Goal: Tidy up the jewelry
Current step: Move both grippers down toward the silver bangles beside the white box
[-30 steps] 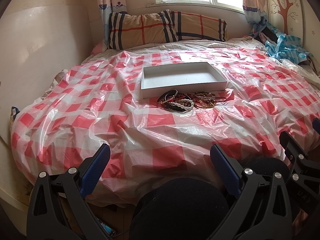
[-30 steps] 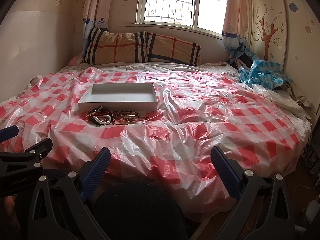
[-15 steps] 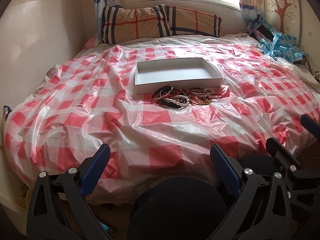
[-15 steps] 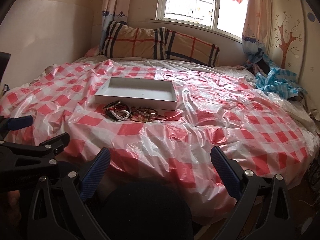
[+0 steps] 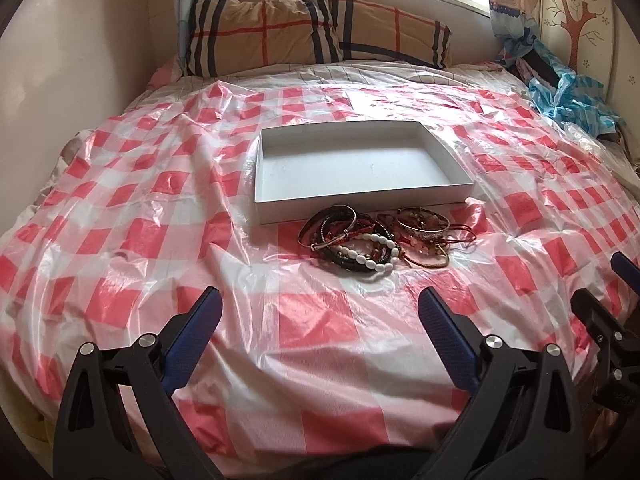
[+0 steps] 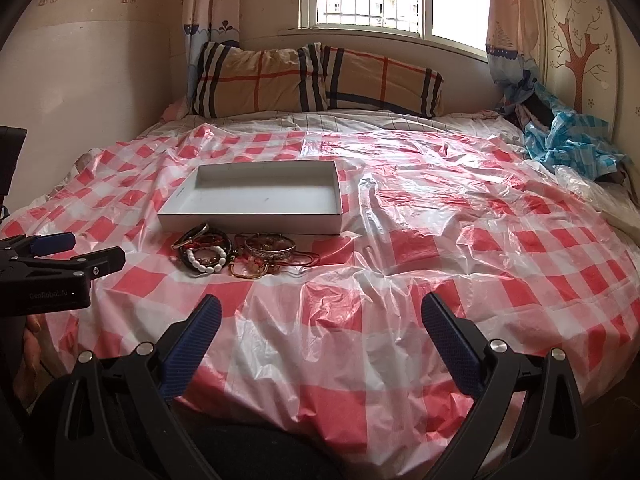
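Bracelets heaped mid-frame before white box.
Light, slippery, tangled; pinch one rim. Left gripper and right gripper gape, empty.

Bed and contents

Bed covered by a red-and-white checked plastic sheet. On the sheet: white tray, mid-bed; heap of bracelets just beside its near wall. Two plaid pillows at the head; blue cloth at far right

Bracelets heaped just before white tray.
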The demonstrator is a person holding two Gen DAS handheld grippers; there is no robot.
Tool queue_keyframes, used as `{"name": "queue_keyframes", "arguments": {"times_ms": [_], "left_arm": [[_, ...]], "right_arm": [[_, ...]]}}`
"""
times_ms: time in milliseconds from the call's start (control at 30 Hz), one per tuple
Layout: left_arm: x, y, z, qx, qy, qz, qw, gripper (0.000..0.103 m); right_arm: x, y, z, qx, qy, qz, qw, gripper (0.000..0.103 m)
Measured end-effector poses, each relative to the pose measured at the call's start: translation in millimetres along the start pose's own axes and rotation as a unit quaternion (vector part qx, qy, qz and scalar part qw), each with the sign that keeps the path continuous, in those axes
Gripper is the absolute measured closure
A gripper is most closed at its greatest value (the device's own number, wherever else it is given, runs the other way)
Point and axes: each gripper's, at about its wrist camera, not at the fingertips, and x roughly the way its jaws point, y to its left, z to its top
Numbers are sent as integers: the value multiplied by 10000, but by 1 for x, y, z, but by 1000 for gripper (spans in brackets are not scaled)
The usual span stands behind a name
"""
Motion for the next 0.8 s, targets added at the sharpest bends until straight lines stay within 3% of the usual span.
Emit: {"name": "queue_keyframes", "arguments": {"times_ms": [167, 267, 633, 800], "left_arm": [[42, -3, 21, 134, 168, 11, 9998, 15], [61, -10, 29, 231, 229, -40, 9995, 23], [121, -26, 39, 520, 558, -63, 9971, 83], [122, -19, 42, 341, 440, -11, 9984, 97]], "right_arm": [[31, -5, 16, -33, 109, 31, 9999, 7], [48, -6, 26, -70, 168, 79, 9998, 7], [89, -4, 42, -76, 350, 287, 9989, 7], [105, 5, 48, -204, 386, 447, 9980, 7]]}}
